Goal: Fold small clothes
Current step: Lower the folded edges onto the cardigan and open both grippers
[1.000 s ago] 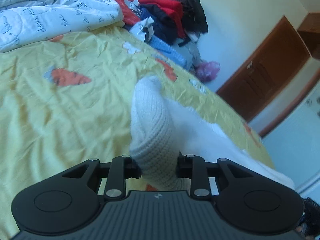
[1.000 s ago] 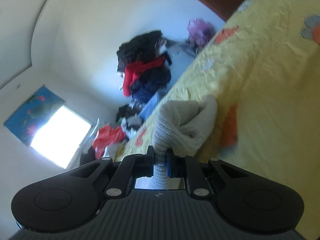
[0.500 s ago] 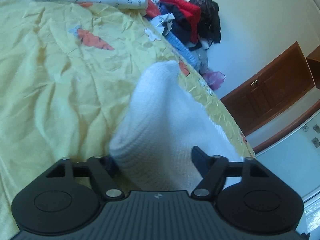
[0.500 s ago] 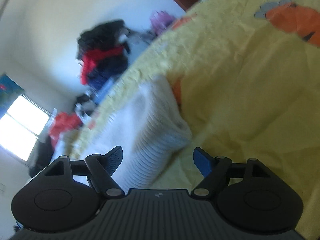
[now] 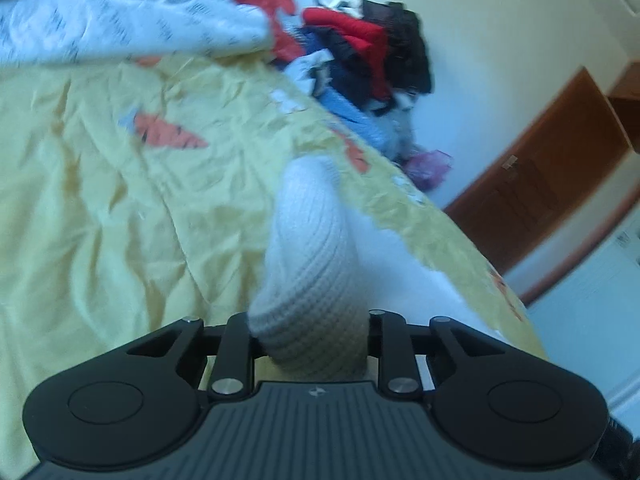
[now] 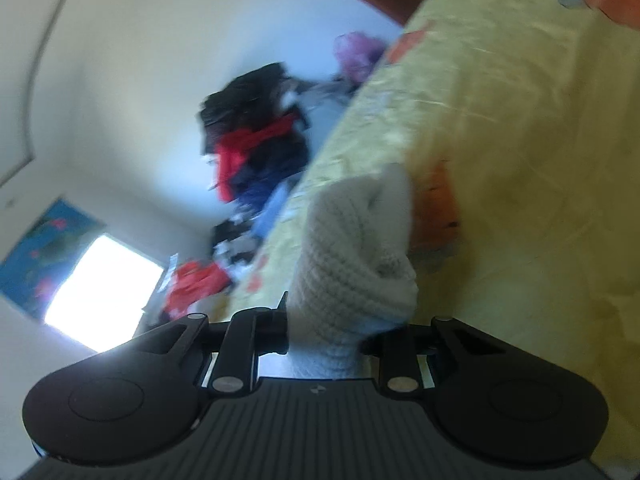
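A small white knitted garment (image 5: 308, 264) lies on the yellow carrot-print bedsheet (image 5: 100, 208). My left gripper (image 5: 310, 344) is shut on a bunched fold of it, which fills the gap between the fingers. The rest of the white cloth spreads to the right behind it. In the right wrist view the same white knit (image 6: 352, 264) is bunched between the fingers of my right gripper (image 6: 326, 342), which is shut on it. Both views are motion-blurred.
A white printed quilt (image 5: 120, 28) lies at the far end of the bed. A heap of red, black and blue clothes (image 5: 360, 60) is piled beside the bed against the wall. A brown wooden door (image 5: 540, 184) stands at the right. A bright window (image 6: 100, 284) shows in the right wrist view.
Half a second ago both grippers were open with the white knit lying loose on the sheet. Both have now closed on bunched folds of it again.
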A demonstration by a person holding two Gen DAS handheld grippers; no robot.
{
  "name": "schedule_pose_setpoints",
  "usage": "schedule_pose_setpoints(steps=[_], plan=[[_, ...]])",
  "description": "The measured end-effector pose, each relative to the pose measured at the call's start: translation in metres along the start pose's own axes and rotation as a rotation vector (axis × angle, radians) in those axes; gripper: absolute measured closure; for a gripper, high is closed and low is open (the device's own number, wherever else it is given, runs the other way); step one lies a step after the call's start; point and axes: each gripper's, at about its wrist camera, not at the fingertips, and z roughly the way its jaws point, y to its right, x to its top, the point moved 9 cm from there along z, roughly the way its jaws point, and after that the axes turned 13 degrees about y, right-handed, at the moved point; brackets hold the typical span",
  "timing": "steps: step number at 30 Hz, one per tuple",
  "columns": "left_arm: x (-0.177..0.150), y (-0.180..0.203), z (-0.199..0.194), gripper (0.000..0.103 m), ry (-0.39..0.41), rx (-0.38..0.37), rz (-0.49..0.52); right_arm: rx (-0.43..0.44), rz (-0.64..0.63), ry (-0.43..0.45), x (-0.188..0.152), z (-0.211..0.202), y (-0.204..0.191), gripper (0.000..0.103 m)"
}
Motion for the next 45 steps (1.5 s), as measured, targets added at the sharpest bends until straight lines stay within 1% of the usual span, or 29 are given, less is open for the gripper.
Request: schedule_pose_setpoints(steps=[2, 4, 6, 7, 8, 9, 10, 11, 12, 14, 16, 17, 19, 21, 23, 27, 29, 30, 31, 32, 33, 36, 37, 39, 40, 42, 43, 44, 45], plan=[[-0.003, -0.002, -0.019, 0.078, -0.016, -0.018, 0.021, 0.023, -0.006, -0.027, -0.002, -0.023, -0.006, 0.075], [-0.015, -0.012, -0.029, 0.077, -0.052, -0.017, 0.052, -0.003, 0.013, -0.054, -0.008, -0.043, 0.009, 0.074], [-0.034, -0.027, -0.029, 0.068, -0.12, -0.001, 0.072, -0.069, 0.012, -0.101, -0.016, -0.048, 0.03, 0.067], [-0.04, -0.034, -0.029, 0.063, -0.149, 0.007, 0.065, -0.122, 0.007, -0.129, -0.02, -0.051, 0.044, 0.062], [-0.039, -0.037, -0.035, 0.06, -0.152, -0.016, 0.055, -0.159, 0.015, -0.144, -0.02, -0.054, 0.055, 0.06], [-0.034, -0.039, -0.042, 0.057, -0.156, -0.014, 0.063, -0.14, 0.026, -0.143, -0.015, -0.059, 0.055, 0.059], [-0.026, -0.039, -0.049, 0.051, -0.141, -0.008, 0.094, -0.135, 0.004, -0.13, -0.007, -0.065, 0.052, 0.056], [-0.016, -0.038, -0.058, 0.046, -0.106, -0.011, 0.134, -0.142, -0.057, -0.112, 0.004, -0.07, 0.045, 0.048], [-0.001, -0.035, -0.07, 0.043, -0.05, -0.026, 0.18, -0.143, -0.151, -0.076, 0.018, -0.074, 0.034, 0.044], [0.023, -0.03, -0.085, 0.029, 0.028, -0.062, 0.218, -0.131, -0.331, 0.042, 0.045, -0.078, 0.014, 0.025], [0.046, -0.024, -0.089, 0.018, 0.109, -0.051, 0.236, -0.106, -0.483, 0.12, 0.069, -0.07, -0.01, 0.023], [0.054, -0.021, -0.084, 0.018, 0.138, -0.035, 0.255, -0.085, -0.527, 0.117, 0.075, -0.06, -0.021, 0.021], [0.061, -0.011, -0.061, 0.018, 0.154, 0.022, 0.332, -0.009, -0.611, 0.0, 0.071, -0.021, -0.036, 0.013], [0.059, 0.003, -0.026, 0.018, 0.117, 0.051, 0.409, -0.003, -0.674, -0.123, 0.063, 0.032, -0.039, 0.017], [0.05, 0.013, 0.013, 0.019, 0.03, 0.083, 0.425, -0.013, -0.721, -0.205, 0.052, 0.073, -0.037, 0.027], [0.025, 0.025, 0.068, 0.019, -0.07, 0.113, 0.471, -0.122, -0.823, -0.372, 0.021, 0.135, -0.01, 0.034], [0.012, 0.019, 0.091, 0.026, -0.103, 0.19, 0.525, -0.118, -0.828, -0.434, 0.006, 0.146, -0.001, 0.056], [0.007, 0.013, 0.101, 0.04, -0.115, 0.233, 0.543, -0.098, -0.824, -0.436, 0.001, 0.148, 0.0, 0.07], [0.006, 0.006, 0.107, 0.042, -0.114, 0.24, 0.52, -0.066, -0.821, -0.44, -0.001, 0.148, -0.003, 0.088], [0.007, 0.004, 0.108, 0.051, -0.098, 0.231, 0.488, -0.051, -0.82, -0.427, 0.001, 0.147, -0.007, 0.088], [0.009, 0.001, 0.107, 0.053, -0.085, 0.236, 0.477, -0.037, -0.843, -0.389, 0.006, 0.146, -0.017, 0.089], [0.007, -0.003, 0.104, 0.054, -0.039, 0.264, 0.475, 0.014, -0.857, -0.262, 0.024, 0.152, -0.04, 0.089], [0.009, -0.001, 0.106, 0.054, -0.034, 0.271, 0.482, 0.001, -0.858, -0.261, 0.025, 0.161, -0.034, 0.089], [0.007, 0.0, 0.105, 0.051, -0.022, 0.29, 0.506, -0.08, -0.88, -0.332, 0.014, 0.183, -0.006, 0.089], [0.008, 0.001, 0.106, 0.048, -0.018, 0.298, 0.518, -0.1, -0.874, -0.35, 0.008, 0.188, 0.003, 0.084], [0.008, 0.002, 0.106, 0.046, -0.015, 0.306, 0.529, -0.126, -0.834, -0.323, 0.019, 0.185, -0.002, 0.059], [0.008, 0.002, 0.106, 0.045, -0.016, 0.307, 0.527, -0.157, -0.82, -0.307, 0.025, 0.183, -0.002, 0.029], [0.009, 0.001, 0.106, 0.044, -0.016, 0.308, 0.519, -0.197, -0.812, -0.268, 0.033, 0.178, -0.004, 0.014], [0.009, -0.001, 0.106, 0.044, -0.016, 0.307, 0.507, -0.204, -0.813, -0.213, 0.039, 0.17, -0.008, 0.016]])
